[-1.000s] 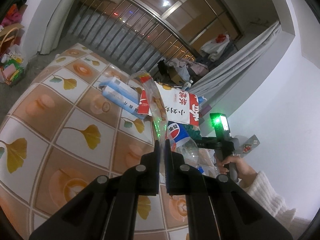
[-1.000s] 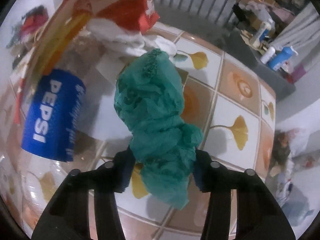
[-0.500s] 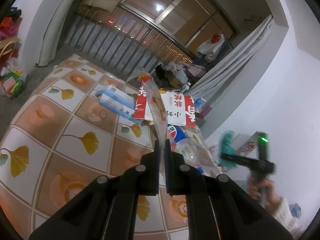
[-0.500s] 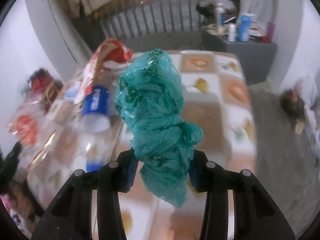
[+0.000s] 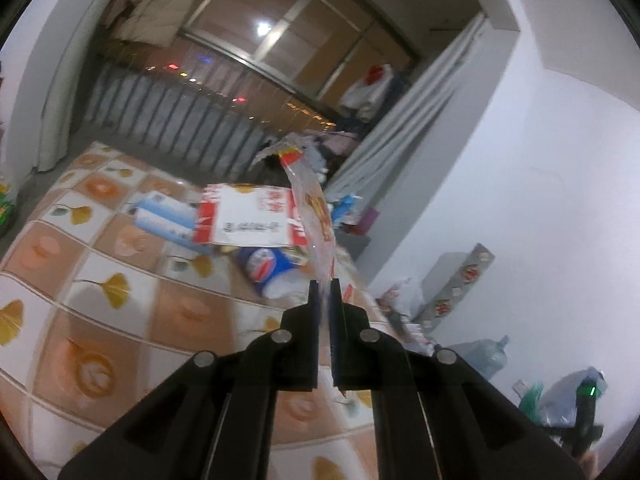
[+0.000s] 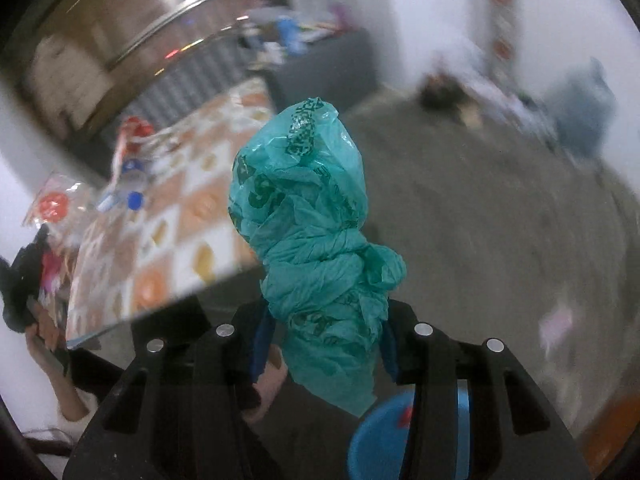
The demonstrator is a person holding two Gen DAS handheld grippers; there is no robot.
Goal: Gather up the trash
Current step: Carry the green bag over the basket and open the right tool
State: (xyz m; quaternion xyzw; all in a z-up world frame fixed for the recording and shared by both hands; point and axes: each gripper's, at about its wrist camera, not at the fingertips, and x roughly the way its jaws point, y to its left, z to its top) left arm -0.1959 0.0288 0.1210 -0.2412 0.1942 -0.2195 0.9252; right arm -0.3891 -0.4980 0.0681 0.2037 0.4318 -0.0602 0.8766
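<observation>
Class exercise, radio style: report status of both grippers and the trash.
Left gripper shut on clear wrapper. Right gripper shut on green plastic bag, off table. Blue bin below. Nothing blocking.

a crumpled green bag (image 6: 312, 240) is clamped between the fingers of the right gripper (image 6: 324, 344), above grey floor (image 6: 500, 240); a tiled table (image 6: 172, 232) (blurred) is seen left.

Red-white carton (image 5: 248, 220) and bottle (image 5: 272, 270) crowd table's (image 5: 120, 344) far end; near tiles open.
</observation>
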